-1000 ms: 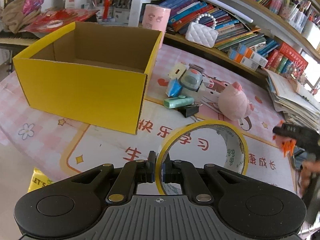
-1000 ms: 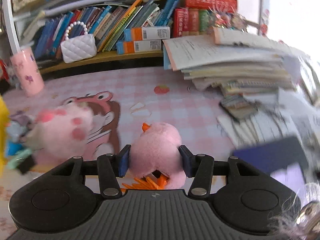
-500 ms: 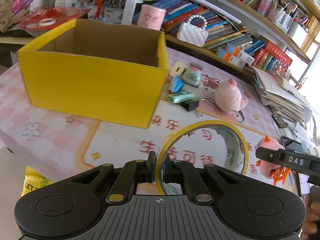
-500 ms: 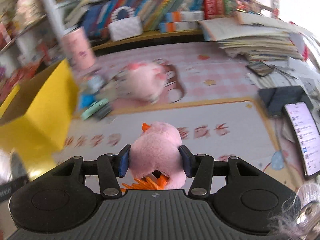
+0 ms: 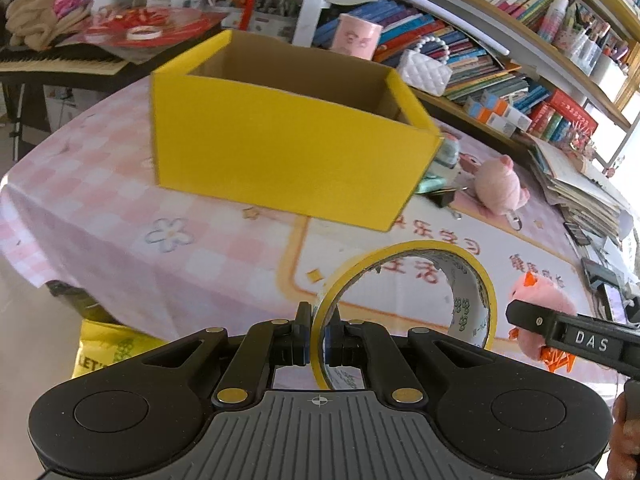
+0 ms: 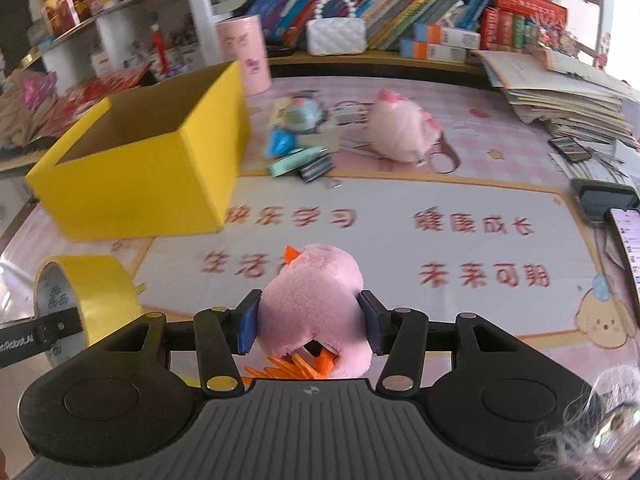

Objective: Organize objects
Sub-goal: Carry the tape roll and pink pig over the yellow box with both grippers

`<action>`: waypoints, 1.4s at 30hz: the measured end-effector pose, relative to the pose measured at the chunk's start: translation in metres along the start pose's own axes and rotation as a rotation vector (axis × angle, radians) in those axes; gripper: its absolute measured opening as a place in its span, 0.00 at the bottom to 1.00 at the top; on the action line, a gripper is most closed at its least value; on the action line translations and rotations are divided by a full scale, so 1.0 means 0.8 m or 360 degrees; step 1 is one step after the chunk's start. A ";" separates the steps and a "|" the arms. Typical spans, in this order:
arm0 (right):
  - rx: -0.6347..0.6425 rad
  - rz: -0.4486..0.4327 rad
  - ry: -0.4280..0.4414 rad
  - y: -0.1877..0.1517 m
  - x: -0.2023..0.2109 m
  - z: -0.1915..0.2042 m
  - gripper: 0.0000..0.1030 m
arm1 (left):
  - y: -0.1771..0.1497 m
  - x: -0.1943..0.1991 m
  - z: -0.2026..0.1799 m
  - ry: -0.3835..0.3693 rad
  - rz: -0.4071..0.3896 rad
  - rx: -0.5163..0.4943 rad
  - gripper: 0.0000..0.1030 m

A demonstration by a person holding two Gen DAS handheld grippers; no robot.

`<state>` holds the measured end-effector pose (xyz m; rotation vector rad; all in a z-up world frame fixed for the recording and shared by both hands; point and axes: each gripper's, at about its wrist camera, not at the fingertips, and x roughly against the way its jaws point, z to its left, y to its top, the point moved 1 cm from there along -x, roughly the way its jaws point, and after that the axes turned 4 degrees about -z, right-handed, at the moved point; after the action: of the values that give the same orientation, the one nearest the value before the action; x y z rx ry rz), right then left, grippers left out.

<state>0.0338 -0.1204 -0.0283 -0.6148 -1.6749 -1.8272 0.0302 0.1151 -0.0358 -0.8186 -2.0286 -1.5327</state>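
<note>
My left gripper (image 5: 317, 334) is shut on the rim of a yellow tape roll (image 5: 460, 280), held above the table's near edge. My right gripper (image 6: 308, 320) is shut on a pink plush toy with orange feet (image 6: 312, 296). That toy also shows in the left wrist view (image 5: 540, 292), to the right of the tape. The tape shows at the left of the right wrist view (image 6: 88, 288). An open yellow cardboard box (image 5: 288, 152) stands on the table ahead; in the right wrist view (image 6: 144, 176) it is far left. Its inside looks empty.
A second pink plush pig (image 6: 400, 128), a blue toy (image 6: 304, 114), a mint stapler (image 6: 296, 162) and a black clip (image 6: 318, 168) lie right of the box. A book pile (image 6: 568, 96), phones (image 6: 604, 200) and bookshelves (image 5: 480, 48) border the table.
Both grippers have pulled back and swung left. The box now sits more central in the left view. The right view has turned from the book pile to the box. Both grips are unchanged.
</note>
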 end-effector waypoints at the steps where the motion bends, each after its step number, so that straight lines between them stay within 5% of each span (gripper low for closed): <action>1: 0.0009 0.0003 0.0007 -0.003 0.001 0.008 0.47 | -0.001 0.002 0.005 0.0001 0.0001 0.0002 0.04; 15: 0.0095 -0.0009 0.0092 -0.034 0.024 0.089 0.47 | -0.008 0.039 0.063 0.0001 -0.0042 0.0021 0.04; 42: 0.0243 -0.0033 0.0145 -0.037 0.036 0.154 0.47 | -0.007 0.065 0.111 0.0016 -0.0112 0.0113 0.04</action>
<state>-0.0134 0.0004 -0.0176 -0.4450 -1.7455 -1.6961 -0.0119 0.2088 -0.0282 -0.7179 -2.1125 -1.4895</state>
